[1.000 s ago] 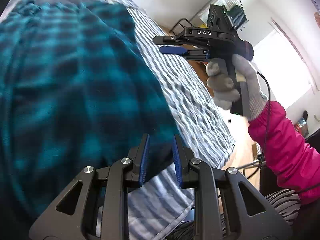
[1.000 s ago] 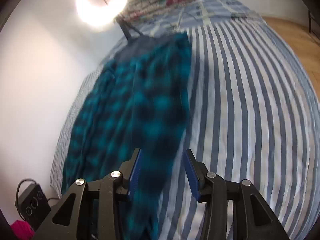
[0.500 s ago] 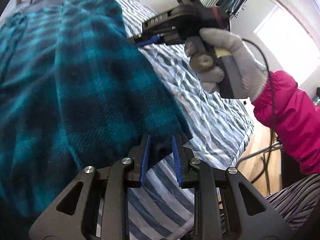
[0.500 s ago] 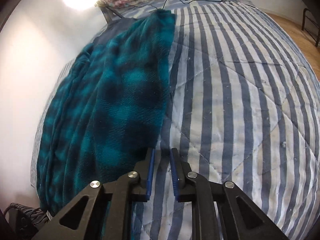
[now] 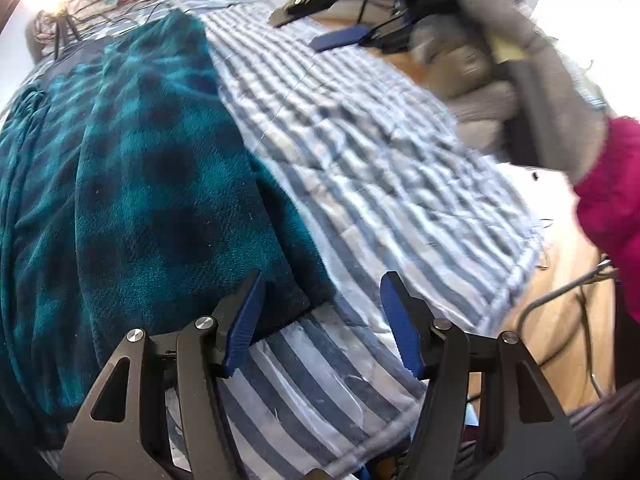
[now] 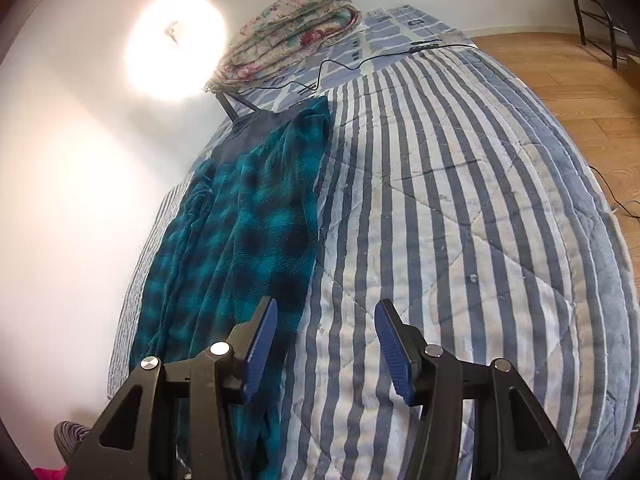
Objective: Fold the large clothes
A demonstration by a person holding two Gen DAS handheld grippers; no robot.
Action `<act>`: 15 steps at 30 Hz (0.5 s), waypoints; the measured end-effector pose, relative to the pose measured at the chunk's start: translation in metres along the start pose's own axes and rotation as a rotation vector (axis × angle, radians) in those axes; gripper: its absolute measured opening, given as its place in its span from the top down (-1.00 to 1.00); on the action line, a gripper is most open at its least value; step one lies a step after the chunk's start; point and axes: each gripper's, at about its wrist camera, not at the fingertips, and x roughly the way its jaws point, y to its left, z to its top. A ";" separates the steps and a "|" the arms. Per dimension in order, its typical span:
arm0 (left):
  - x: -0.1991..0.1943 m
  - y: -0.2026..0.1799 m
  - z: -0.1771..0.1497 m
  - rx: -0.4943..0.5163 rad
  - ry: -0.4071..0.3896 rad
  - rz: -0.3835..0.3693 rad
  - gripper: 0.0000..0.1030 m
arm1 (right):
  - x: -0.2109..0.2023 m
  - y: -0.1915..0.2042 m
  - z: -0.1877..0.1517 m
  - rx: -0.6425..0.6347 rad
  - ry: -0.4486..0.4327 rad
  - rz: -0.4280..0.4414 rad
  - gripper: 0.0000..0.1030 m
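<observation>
The teal plaid garment [image 6: 256, 248] lies folded lengthwise along the left of the frame on the striped quilt [image 6: 460, 220]; its loose fleece layers could slide apart if regripped carelessly. Both the left gripper [image 5: 320, 304] and right gripper [image 6: 326, 332] have just been opening, about half wide, gripping nothing

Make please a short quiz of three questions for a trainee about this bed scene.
1. True or false: the left gripper clamps the teal checked garment.
2. The garment lies on: A) wood floor B) striped quilt C) chair.
3. What is stacked at the far end of the bed?

Key: 1 false, its jaws have just been opening and the pads do not press on the cloth; 2 B; 3 folded floral bedding.
</observation>
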 end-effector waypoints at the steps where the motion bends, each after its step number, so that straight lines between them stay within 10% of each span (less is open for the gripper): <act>1: 0.004 0.000 0.001 0.000 0.008 0.018 -0.19 | -0.001 -0.002 0.000 0.001 0.001 0.000 -0.05; 3: 0.010 0.000 0.002 0.001 0.018 0.046 -0.19 | 0.000 -0.003 0.000 0.005 0.004 0.005 -0.05; 8: 0.011 0.011 0.000 -0.010 -0.026 0.042 0.69 | 0.008 -0.006 0.000 0.037 0.007 0.046 -0.06; 15: -0.031 0.032 -0.002 -0.129 -0.122 -0.058 0.83 | 0.050 -0.010 0.003 0.119 0.047 0.134 -0.17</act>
